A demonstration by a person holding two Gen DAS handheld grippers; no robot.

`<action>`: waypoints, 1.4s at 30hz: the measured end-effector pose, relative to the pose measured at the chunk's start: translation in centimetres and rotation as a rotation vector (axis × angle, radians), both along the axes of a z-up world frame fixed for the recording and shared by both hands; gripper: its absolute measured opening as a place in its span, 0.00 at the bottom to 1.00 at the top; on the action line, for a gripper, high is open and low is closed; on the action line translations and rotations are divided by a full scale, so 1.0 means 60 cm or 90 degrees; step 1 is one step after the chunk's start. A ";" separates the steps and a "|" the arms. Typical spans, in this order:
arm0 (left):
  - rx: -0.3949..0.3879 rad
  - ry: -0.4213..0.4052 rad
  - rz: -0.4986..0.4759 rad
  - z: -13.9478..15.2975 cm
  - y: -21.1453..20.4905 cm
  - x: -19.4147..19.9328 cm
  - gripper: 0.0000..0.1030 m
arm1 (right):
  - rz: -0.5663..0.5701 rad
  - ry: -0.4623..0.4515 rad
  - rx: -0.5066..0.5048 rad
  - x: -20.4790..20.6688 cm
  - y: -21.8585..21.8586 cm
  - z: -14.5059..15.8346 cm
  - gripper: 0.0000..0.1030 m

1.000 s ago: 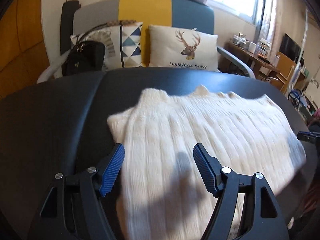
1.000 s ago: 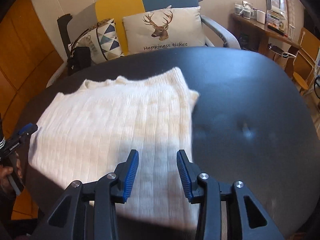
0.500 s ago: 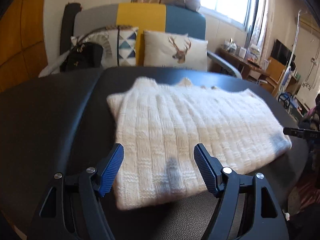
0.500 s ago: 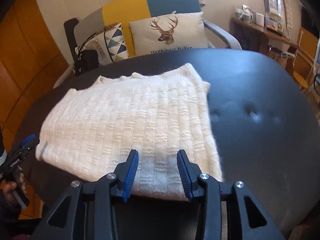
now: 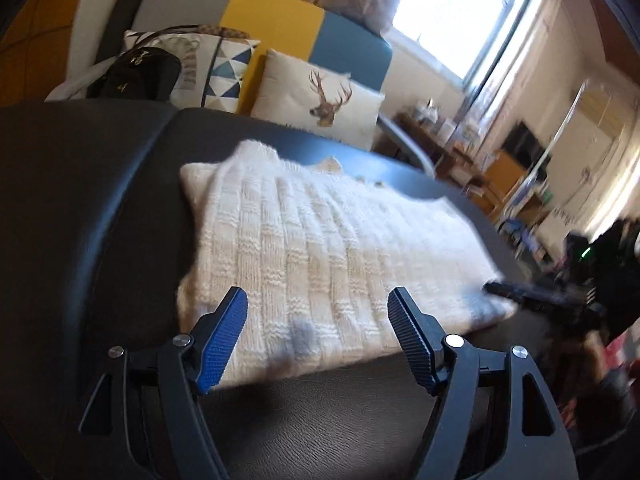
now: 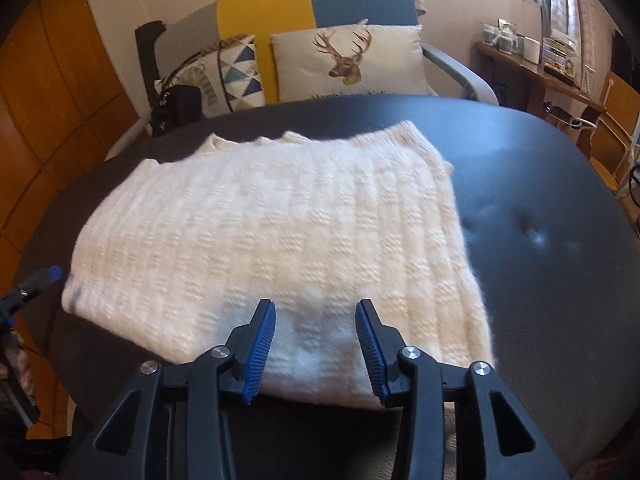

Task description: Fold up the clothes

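A cream knitted sweater (image 5: pixel 320 248) lies folded flat on a black padded table (image 5: pixel 100 200); it also shows in the right wrist view (image 6: pixel 280 232). My left gripper (image 5: pixel 318 312) is open and empty, held just above the sweater's near edge. My right gripper (image 6: pixel 315 320) is open and empty, over the near edge of the sweater at its right part. The right gripper's tip (image 5: pixel 520 294) shows at the sweater's right end in the left wrist view. The left gripper's tip (image 6: pixel 36 284) shows at the left edge of the right wrist view.
Behind the table stands a grey, yellow and blue sofa (image 6: pixel 304 4) with a deer cushion (image 6: pixel 348 60), a triangle-pattern cushion (image 6: pixel 236 72) and a black handbag (image 6: pixel 176 108). A wooden desk with small items (image 6: pixel 532 68) stands at the right. The table (image 6: pixel 540 220) extends right of the sweater.
Both grippers have pulled back toward the near edge of the sweater, which now lies flat and free. The left view has tilted and swung. Both stay open.
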State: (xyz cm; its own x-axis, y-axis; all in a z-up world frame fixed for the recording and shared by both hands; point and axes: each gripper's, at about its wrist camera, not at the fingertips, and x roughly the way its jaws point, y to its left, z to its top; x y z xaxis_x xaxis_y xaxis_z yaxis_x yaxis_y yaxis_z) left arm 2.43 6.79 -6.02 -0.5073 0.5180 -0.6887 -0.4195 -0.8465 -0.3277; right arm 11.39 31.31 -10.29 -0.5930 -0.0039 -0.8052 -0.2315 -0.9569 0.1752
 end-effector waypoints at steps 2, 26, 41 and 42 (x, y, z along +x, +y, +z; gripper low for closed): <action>-0.039 -0.030 0.017 -0.031 0.013 -0.024 0.73 | 0.013 -0.033 0.007 -0.015 -0.008 -0.020 0.41; -0.102 0.074 -0.014 0.054 0.114 -0.149 0.74 | 0.061 0.007 0.016 -0.175 -0.008 0.040 0.43; -0.132 0.081 0.015 0.021 0.086 -0.146 0.76 | -0.003 0.011 -0.029 -0.116 0.096 0.022 0.44; -0.129 0.083 0.019 0.023 0.079 -0.140 0.76 | -0.017 0.011 -0.030 -0.104 0.109 0.025 0.44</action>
State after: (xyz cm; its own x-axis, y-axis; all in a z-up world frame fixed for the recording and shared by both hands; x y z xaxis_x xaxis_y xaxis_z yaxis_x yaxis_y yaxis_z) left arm -6.00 11.54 -4.64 -0.6120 0.3592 -0.7045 -0.4214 -0.9020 -0.0938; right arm 5.13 37.87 -8.80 -0.6073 -0.0260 -0.7940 -0.2533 -0.9410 0.2246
